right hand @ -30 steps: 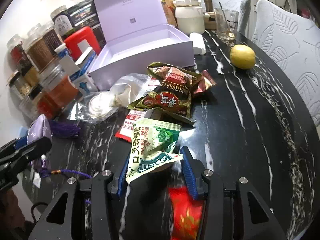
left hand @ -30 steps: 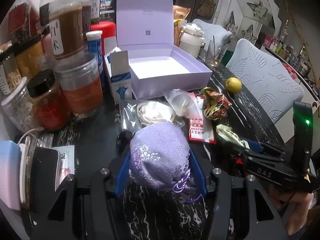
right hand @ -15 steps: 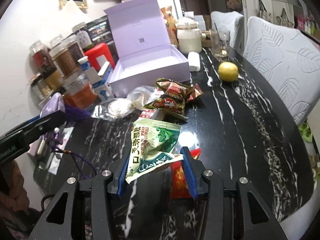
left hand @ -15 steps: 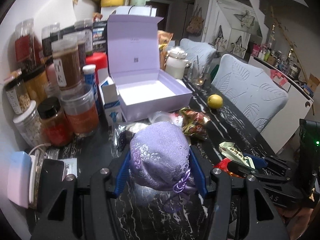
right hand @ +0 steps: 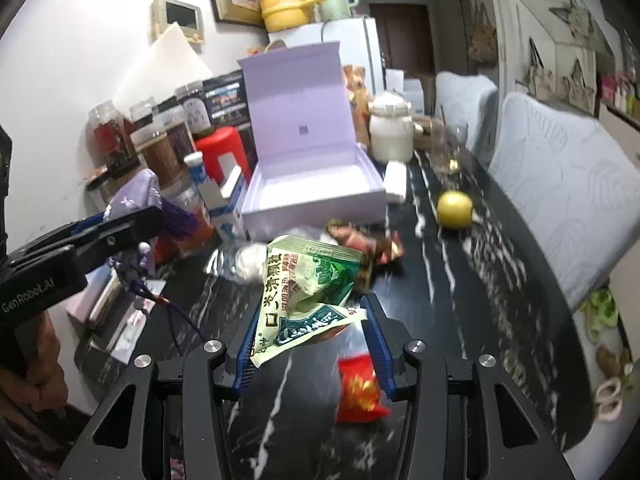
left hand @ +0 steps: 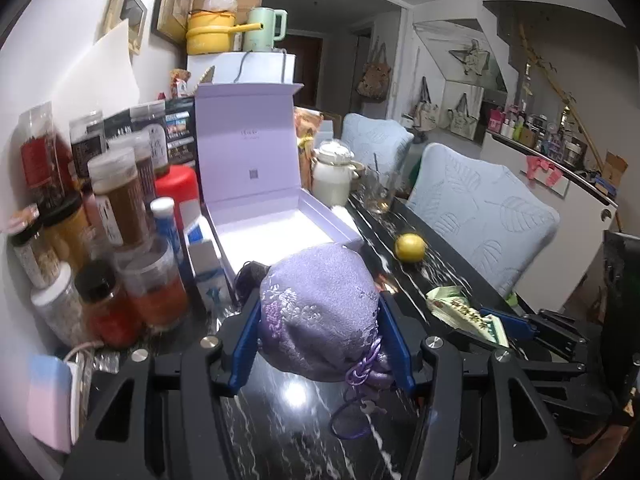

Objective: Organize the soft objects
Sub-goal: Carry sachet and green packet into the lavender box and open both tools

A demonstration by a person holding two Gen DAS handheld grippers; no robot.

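Both grippers' loads, pouch [left hand: 320, 312] and packet [right hand: 308, 288], have risen.

right gripper [right hand: 310, 338] clamped on a green-and-white snack packet [right hand: 306, 288] above the black marble table [right hand: 460, 300]; red packet [right hand: 360, 388] below; open lilac box [right hand: 312, 184] behind; left gripper [right hand: 120, 228] holding a purple pouch [right hand: 134, 198].
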